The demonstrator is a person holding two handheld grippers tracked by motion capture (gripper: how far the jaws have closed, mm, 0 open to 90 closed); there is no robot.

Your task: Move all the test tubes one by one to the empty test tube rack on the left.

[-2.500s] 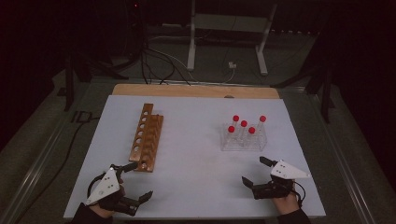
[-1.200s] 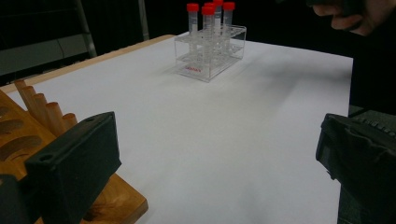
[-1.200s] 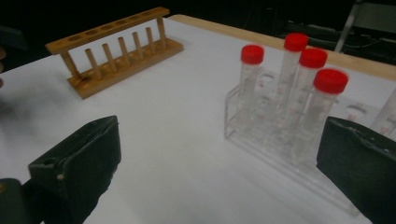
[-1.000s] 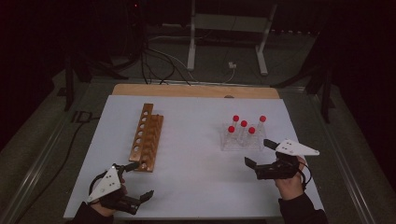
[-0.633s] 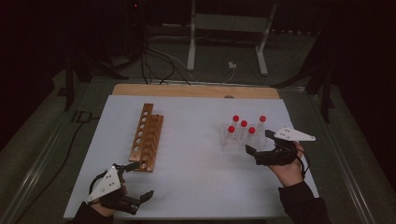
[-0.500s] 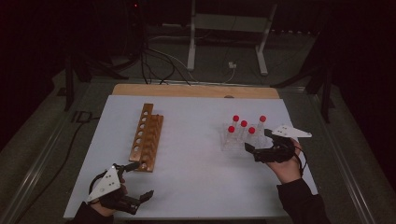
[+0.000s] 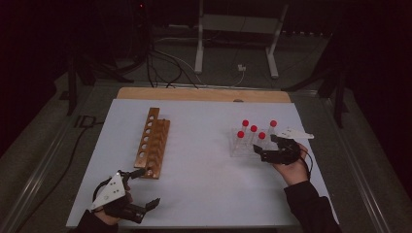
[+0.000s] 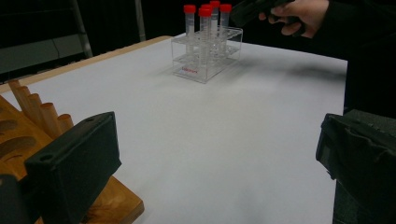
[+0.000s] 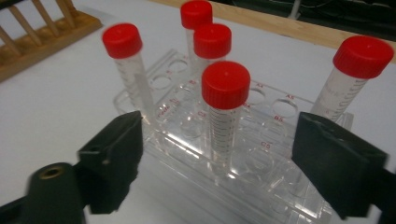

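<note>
Five red-capped tubes stand upright in the clear rack point(image 7: 241, 145) – my right gripper point(image 9: 219, 154), jaws just narrowing but untouching, straddles the nearest tube point(image 9: 225, 112) dead ahead, while my left gripper point(image 7: 141, 189) idles agape by the wooden rack point(image 7: 153, 141).

wide bare table point(image 7: 204, 160) between wooden rack point(image 7: 153, 141) and clear tube rack point(image 7: 243, 145): free passage. red-capped tubes point(image 9: 225, 109) stand close together, neighbours crowd nearest one. wooden rack end just beside left gripper point(image 7: 141, 189).
</note>
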